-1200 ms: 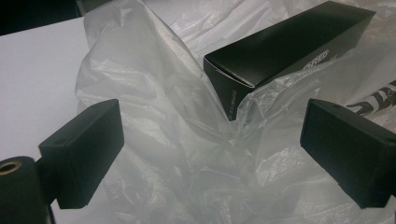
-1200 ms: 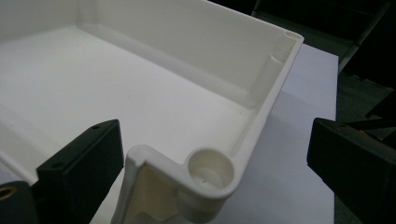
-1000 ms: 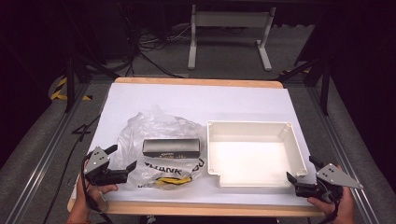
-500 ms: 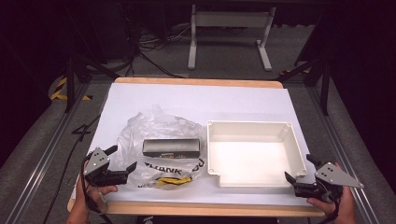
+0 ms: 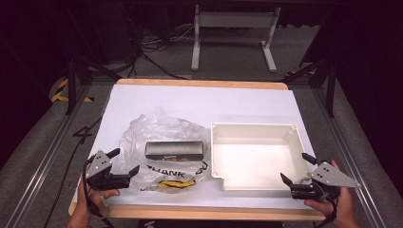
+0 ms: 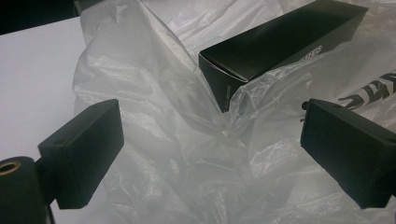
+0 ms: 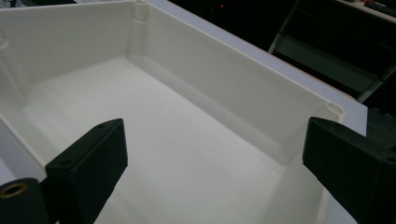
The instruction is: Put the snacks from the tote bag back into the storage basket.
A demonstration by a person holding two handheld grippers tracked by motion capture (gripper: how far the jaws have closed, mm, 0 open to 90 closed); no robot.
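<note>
A clear plastic bag (image 5: 159,152) (image 6: 177,140) lies crumpled at the table's left centre, with black print and a yellow patch near its front. On it rests a long black box (image 5: 174,149) (image 6: 280,42). To its right stands a white tray (image 5: 256,130) (image 7: 243,88), nothing inside. My left gripper (image 5: 123,164) (image 6: 210,149) is open at the bag's front left corner, jaws wide over the plastic. My right gripper (image 5: 297,168) (image 7: 215,172) is open at the tray's front right corner, its jaws spread in front of the tray's inside.
The table (image 5: 199,83) has a white sheet over a wooden top, with bare room behind the bag and tray. Cables (image 5: 157,61) and a metal stand's legs (image 5: 233,28) lie on the dark floor beyond the far edge.
</note>
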